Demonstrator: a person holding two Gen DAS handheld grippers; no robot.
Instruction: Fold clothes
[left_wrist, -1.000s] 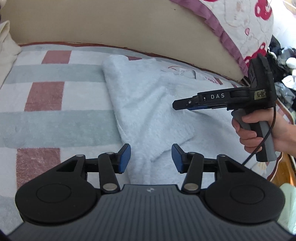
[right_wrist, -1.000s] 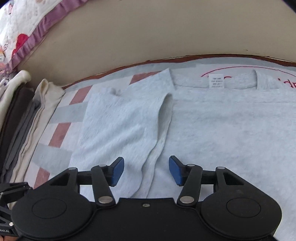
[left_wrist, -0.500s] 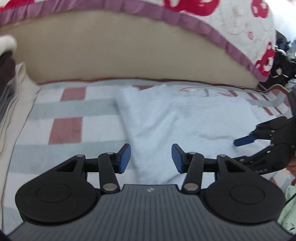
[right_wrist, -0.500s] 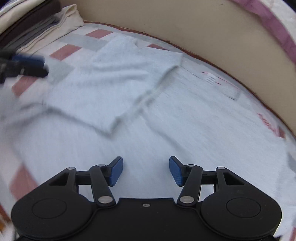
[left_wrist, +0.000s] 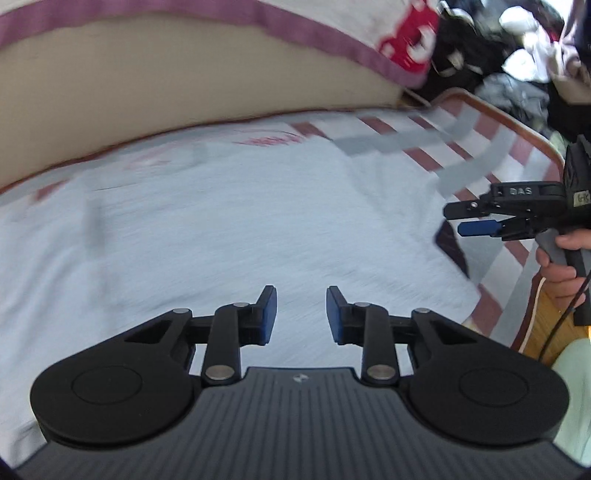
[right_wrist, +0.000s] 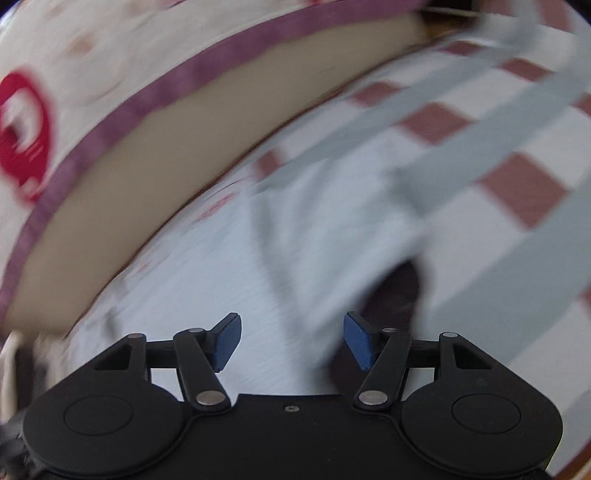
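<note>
A pale grey shirt (left_wrist: 229, 221) lies spread flat on a checked blanket (left_wrist: 476, 147) of white, grey and dusty-red squares. Behind it runs a plain beige headboard (left_wrist: 147, 81), and over that hangs a white quilt (left_wrist: 369, 33) with a purple border and red prints. At the far right, past the bed's corner, sits a dark heap of clothes (left_wrist: 509, 74).

The left gripper (left_wrist: 301, 314) hovers over the shirt's middle, its blue pads apart and nothing between them. The right gripper (left_wrist: 476, 221) shows from the side only in the left view — black, lettered DAS, held by a bare hand (left_wrist: 561, 262) at the shirt's right edge. That side view cannot settle how its jaws stand.

The right view answers it: the right gripper (right_wrist: 291, 339) has its pads spread wide, empty, above the shirt (right_wrist: 258, 277). Only here does the sleeve (right_wrist: 369, 236) show clearly — a soft tube of fleecy knit with a dark open cuff (right_wrist: 399, 291) just ahead of the right pad. Both views are streaked with blur, so the fabric's fine texture and the red print near the collar cannot be read.
</note>
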